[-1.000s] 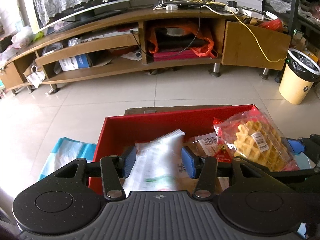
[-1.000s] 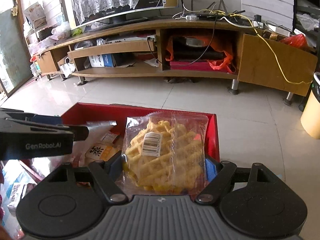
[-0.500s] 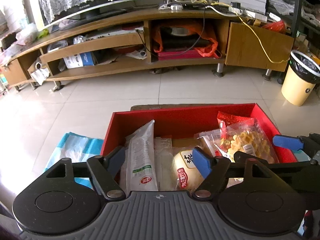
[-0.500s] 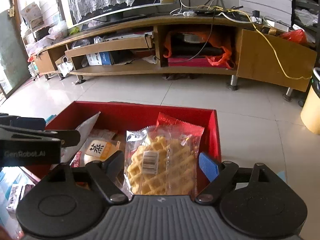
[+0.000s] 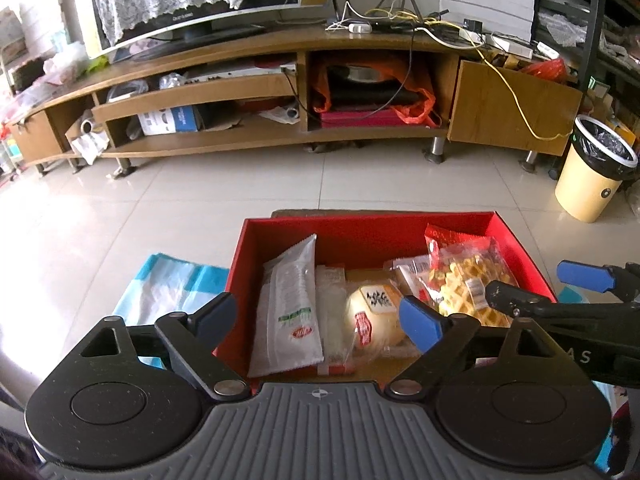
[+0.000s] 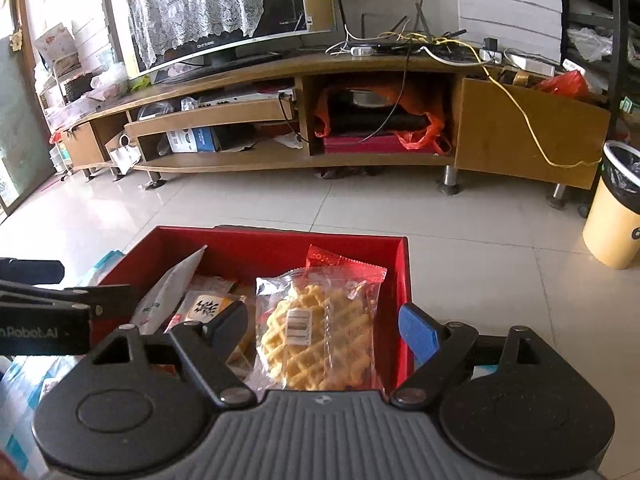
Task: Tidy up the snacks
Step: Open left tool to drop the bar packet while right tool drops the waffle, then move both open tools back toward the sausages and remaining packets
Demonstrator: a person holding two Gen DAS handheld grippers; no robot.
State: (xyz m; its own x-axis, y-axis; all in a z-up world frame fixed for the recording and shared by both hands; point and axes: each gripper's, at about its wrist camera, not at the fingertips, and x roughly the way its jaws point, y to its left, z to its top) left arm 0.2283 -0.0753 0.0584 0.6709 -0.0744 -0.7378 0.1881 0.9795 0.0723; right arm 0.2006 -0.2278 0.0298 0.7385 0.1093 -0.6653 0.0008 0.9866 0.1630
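While both tongs hang above it, the red box (image 5: pixel 360 236) sits on the tiled floor (image 5: pixel 160 200), in front of the long wooden TV stand (image 5: pixel 260 136), and it already holds the snacks. On its left side a long white packet (image 5: pixel 290 304) leans against the wall, with its long axis running from the near edge toward the far wall. Beside it lies a round bun in a wrapper (image 5: pixel 374 316), and on the right side the waffle bag (image 6: pixel 316 328) lies flat, also with its length pointing away.

The left tongs (image 5: pixel 320 322) have just been opening and now stand spread wide; the white packet and the bun show between them but lower, and no pad touches anything. The right tongs (image 6: pixel 322 332) are also spread, with the waffle bag under the gap and free of both pads.

Outside the box, a blue and white bag (image 5: pixel 168 284) lies on the floor to the left. I judge the left hand is nearer to it.
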